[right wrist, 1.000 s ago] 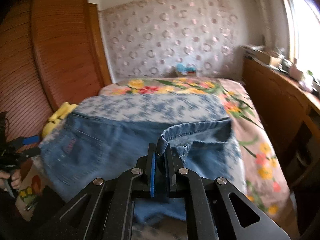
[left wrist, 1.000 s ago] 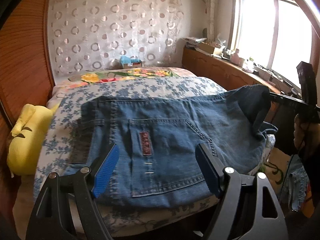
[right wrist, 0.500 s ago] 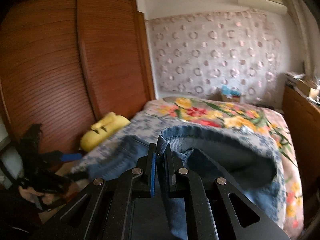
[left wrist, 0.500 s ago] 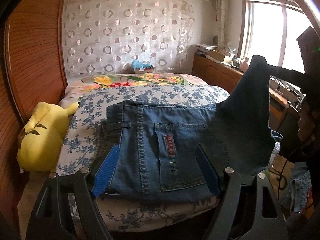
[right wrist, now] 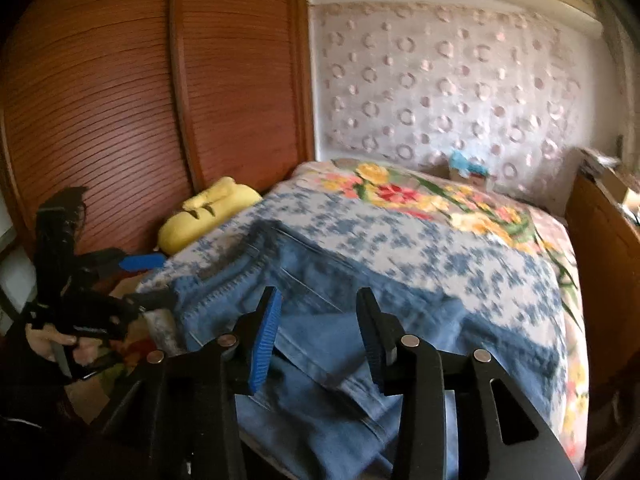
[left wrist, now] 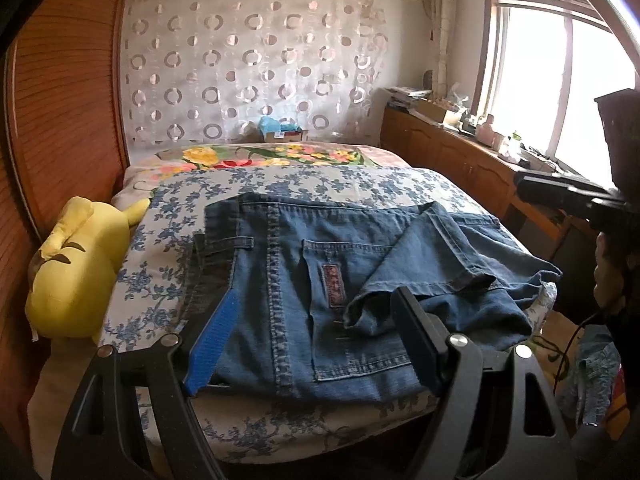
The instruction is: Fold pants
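Observation:
The blue jeans [left wrist: 304, 280] lie on the bed, back pocket up, waistband to the left. The leg end [left wrist: 432, 264] is folded over onto the seat, loose and rumpled at the right. My left gripper [left wrist: 316, 344] is open and empty, just above the near edge of the jeans. My right gripper [right wrist: 316, 332] is open and empty, hovering over the folded jeans [right wrist: 360, 320]; that view is blurred. The left gripper also shows in the right wrist view [right wrist: 136, 280].
The bed has a blue-flowered sheet [left wrist: 328, 184]. A yellow plush toy [left wrist: 76, 272] lies at its left edge against a wooden wardrobe [right wrist: 140, 100]. A wooden cabinet [left wrist: 460, 160] with clutter runs under the window at right. More clothing [left wrist: 592, 376] hangs at lower right.
My right gripper carried the leg end up and over to the left, then opened and let it drop onto the seat of the jeans. My left gripper stayed open.

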Tool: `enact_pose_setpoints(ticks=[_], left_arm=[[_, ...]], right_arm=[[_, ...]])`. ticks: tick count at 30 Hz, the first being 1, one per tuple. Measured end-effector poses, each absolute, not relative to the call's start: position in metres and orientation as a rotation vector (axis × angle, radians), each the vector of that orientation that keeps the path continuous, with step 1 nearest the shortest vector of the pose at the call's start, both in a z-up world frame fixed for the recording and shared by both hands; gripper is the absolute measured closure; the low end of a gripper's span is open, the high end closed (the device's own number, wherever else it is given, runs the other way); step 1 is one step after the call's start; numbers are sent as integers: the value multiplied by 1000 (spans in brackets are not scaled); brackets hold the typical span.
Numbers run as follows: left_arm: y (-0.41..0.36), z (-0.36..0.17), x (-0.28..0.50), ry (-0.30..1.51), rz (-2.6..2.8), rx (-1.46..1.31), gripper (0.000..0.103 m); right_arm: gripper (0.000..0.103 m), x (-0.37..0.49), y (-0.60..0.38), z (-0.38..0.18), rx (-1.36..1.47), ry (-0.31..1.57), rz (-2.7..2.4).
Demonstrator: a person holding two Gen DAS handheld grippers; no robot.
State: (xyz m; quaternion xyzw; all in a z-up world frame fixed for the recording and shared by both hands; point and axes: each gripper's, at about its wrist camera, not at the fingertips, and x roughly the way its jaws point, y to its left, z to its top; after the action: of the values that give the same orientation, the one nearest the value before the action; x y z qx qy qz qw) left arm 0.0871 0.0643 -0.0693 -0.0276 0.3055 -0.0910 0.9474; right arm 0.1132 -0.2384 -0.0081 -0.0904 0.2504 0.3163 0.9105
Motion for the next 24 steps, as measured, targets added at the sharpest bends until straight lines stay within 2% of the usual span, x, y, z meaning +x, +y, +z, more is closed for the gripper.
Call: enact_pose_setpoints(ticks=[7, 17, 22, 24], left_arm=[[44, -88, 107, 664, -262, -34, 26], [17, -123, 148, 775, -306, 43, 57], [15, -129, 154, 789, -308, 45, 67], [10, -131, 153, 787, -316, 54, 67]], right_arm=[[62, 111, -247, -35, -126, 595, 553], [62, 134, -229, -70, -45, 675, 559], [62, 144, -224, -78, -31, 712, 548], [62, 146, -225, -85, -28, 723, 544]])
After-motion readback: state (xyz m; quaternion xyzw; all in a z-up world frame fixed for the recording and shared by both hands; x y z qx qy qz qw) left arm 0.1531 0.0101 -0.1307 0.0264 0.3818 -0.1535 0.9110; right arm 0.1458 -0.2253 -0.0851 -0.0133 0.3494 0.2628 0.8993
